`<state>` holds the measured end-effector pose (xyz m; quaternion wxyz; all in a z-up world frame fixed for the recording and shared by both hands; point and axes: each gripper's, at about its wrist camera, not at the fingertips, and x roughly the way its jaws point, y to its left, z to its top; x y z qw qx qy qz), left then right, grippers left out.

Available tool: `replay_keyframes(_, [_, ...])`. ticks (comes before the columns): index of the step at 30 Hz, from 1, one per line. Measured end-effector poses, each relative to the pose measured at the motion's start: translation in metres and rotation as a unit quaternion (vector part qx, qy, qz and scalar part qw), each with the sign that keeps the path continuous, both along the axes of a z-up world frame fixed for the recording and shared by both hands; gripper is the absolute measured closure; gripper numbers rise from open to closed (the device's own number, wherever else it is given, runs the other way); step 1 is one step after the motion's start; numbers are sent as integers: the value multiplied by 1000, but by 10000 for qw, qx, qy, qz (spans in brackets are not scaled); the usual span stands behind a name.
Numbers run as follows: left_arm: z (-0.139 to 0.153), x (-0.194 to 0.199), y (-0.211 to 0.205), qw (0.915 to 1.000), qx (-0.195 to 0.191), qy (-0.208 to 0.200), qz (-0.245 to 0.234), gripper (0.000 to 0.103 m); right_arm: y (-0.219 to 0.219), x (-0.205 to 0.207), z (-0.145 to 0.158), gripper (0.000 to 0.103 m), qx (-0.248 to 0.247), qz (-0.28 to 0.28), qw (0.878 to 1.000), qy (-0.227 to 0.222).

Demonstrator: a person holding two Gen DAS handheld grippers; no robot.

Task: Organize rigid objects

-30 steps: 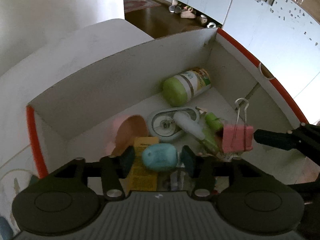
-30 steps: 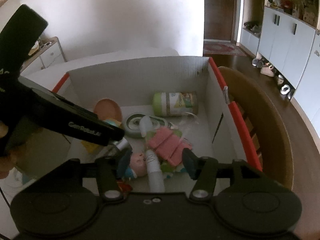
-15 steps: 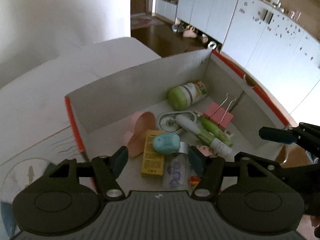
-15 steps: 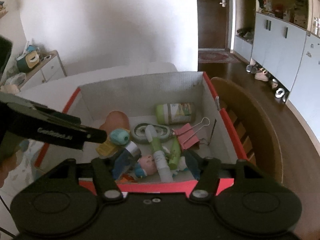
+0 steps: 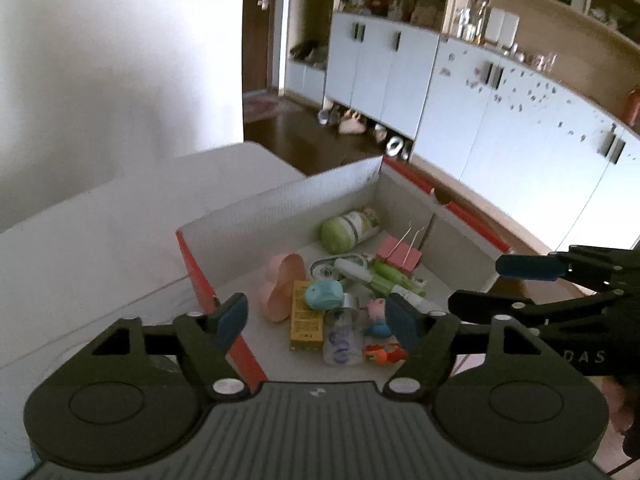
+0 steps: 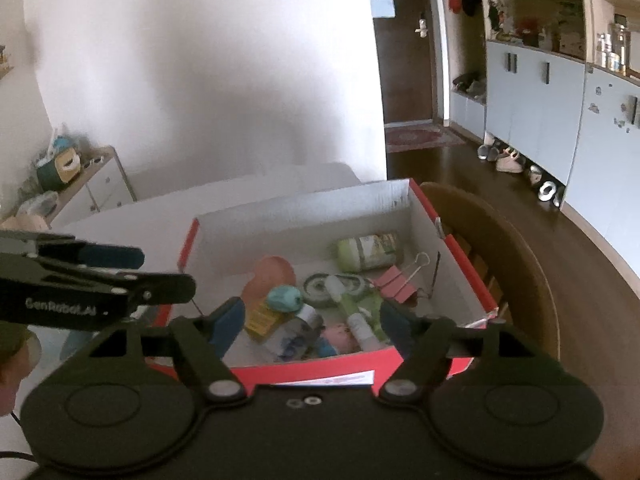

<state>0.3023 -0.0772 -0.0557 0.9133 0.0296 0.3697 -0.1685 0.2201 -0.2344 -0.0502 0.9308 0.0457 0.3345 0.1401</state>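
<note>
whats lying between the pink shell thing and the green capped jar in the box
Mostly bare box floor separates the pink shell and the green-capped jar; the round tape dispenser sits just nearer the camera. The right wrist view shows it best.

White table (image 5: pixel 100 240), red-rimmed cardboard box (image 5: pixel 280 204) resting directly on it, near its edge

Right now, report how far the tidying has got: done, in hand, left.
Done: the pink binder clip, teal oval piece, green-capped bottle and other small items lie in the red-edged box. In hand: nothing; the left gripper and right gripper are above the box's near edge, jaws opening and empty. Left: no loose items show outside the box.
</note>
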Motion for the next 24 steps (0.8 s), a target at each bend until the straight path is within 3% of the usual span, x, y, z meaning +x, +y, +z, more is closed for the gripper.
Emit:
replay_keyframes(15, [15, -37, 45, 9992, -377, -148, -54, 21, 20, -43, 27, 3, 185, -272, 9986, -416])
replay_keyframes(22, [20, -50, 50, 9990, -358, -195, -175, 16, 28, -59, 35, 1, 230, -368, 9971, -629])
replay_keyframes(24, [20, -53, 52, 9990, -351, -197, -189, 4, 31, -63, 35, 1, 241, -399, 9968, -651])
